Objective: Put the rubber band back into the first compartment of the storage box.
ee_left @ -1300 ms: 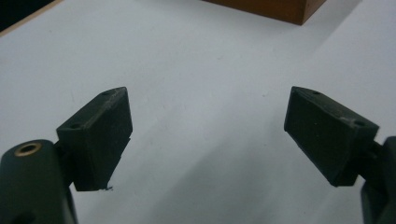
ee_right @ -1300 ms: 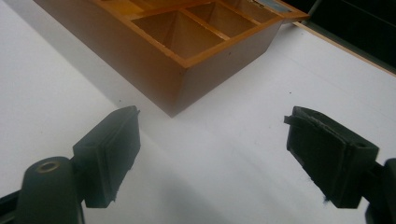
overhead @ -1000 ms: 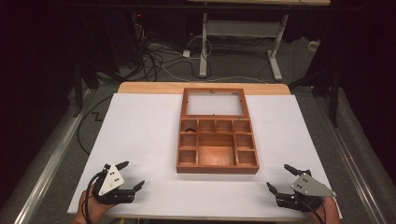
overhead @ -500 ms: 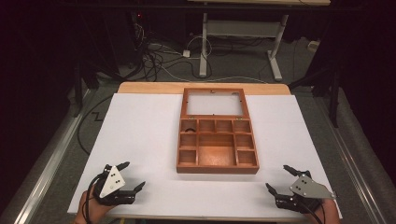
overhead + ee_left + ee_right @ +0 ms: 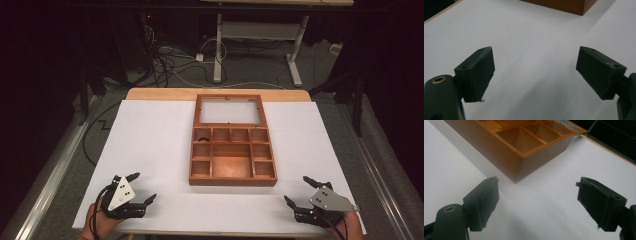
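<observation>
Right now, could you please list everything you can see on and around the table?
Wooden box: one, brown, table centre, compartments open.
Lid: one, brown frame with clear pane, lying flat behind the box.
Small dark item: one, far-left compartment; too small to identify.
Table: one, white top, wooden far edge.
Cables: several, dark and white, floor beyond.
Desk frame: one, white, floor beyond.
Left tongs: black, open, near-left.
Right tongs: black, open, near-right.

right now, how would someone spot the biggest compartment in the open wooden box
On the white table cover sits a brown wooden divided box, its glass lid folded back. Its biggest compartment is near-centre, flanked by small square cells; it alone reaches the front wall.
</observation>
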Demonstrator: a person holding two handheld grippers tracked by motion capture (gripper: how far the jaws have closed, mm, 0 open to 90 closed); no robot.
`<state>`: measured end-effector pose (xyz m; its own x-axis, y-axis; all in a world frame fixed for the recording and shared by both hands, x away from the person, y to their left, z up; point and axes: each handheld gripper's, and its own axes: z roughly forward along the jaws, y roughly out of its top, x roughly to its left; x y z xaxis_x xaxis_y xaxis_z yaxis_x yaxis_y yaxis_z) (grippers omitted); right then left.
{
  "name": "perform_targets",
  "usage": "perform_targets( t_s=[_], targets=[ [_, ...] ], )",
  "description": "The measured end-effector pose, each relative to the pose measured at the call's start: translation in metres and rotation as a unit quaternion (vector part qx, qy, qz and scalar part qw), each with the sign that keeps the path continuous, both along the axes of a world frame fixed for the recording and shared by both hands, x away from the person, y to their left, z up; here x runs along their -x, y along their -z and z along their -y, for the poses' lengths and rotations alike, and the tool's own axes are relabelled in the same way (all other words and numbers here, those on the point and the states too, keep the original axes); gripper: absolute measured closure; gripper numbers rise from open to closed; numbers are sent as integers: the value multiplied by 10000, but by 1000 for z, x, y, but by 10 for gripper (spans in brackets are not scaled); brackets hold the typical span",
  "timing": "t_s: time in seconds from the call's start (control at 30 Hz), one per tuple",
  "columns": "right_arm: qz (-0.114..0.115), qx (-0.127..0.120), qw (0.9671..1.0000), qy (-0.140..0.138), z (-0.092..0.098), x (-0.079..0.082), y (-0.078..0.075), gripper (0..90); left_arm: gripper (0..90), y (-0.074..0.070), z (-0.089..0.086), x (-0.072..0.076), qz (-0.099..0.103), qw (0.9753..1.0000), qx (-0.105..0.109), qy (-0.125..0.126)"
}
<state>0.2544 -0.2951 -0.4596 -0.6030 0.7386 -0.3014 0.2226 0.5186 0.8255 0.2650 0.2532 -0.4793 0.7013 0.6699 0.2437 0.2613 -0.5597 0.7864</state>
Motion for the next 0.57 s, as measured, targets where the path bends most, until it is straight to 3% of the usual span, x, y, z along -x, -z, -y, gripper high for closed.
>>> perform_targets(
  t_s=[0.57],
  targets=[
    [-1, -38, 10000, -1, 0, -2, 0, 184, 148, 1, 3, 2, -47, 10000, -65, -44]
  ],
)
